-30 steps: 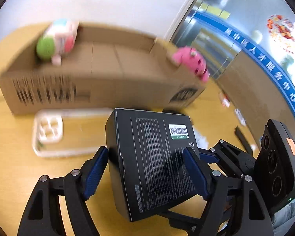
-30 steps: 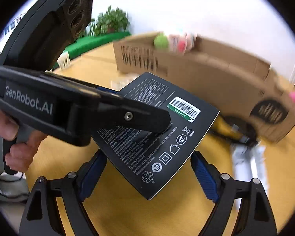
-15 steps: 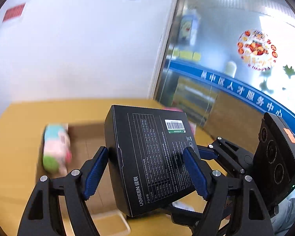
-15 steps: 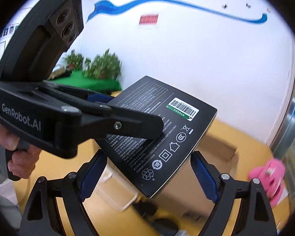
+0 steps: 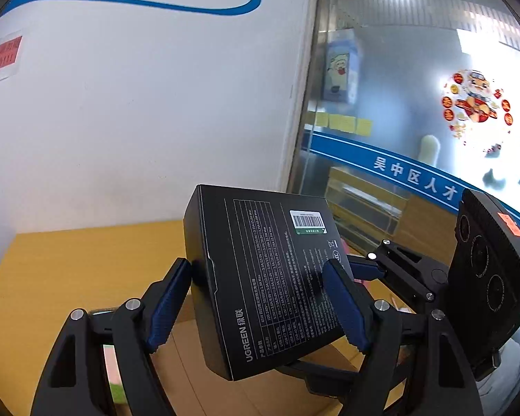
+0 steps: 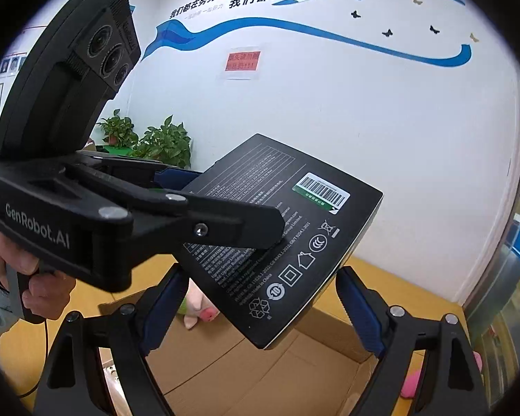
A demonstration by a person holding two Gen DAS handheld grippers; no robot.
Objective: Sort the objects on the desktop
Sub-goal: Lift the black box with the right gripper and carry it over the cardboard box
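Clamped by both grippers, black box (image 5: 263, 277) held over cardboard box (image 6: 260, 364), left gripper (image 5: 256, 308) & right gripper (image 6: 260, 308) each pressed on its sides, above table (image 5: 69, 267).

The flat matt black cardboard box (image 5: 260, 277) carries fine white printed text, white symbols and a white barcode label with a green strip. The black plastic left gripper (image 5: 256, 308) and black plastic right gripper (image 6: 260, 312) both have dark blue ribbed pads (image 5: 168, 306). The wooden table (image 5: 69, 263) is yellow-orange. The open corrugated cardboard carton (image 6: 260, 374) is plain brown. A soft plush toy (image 6: 199, 308) inside it is pale pink with green.
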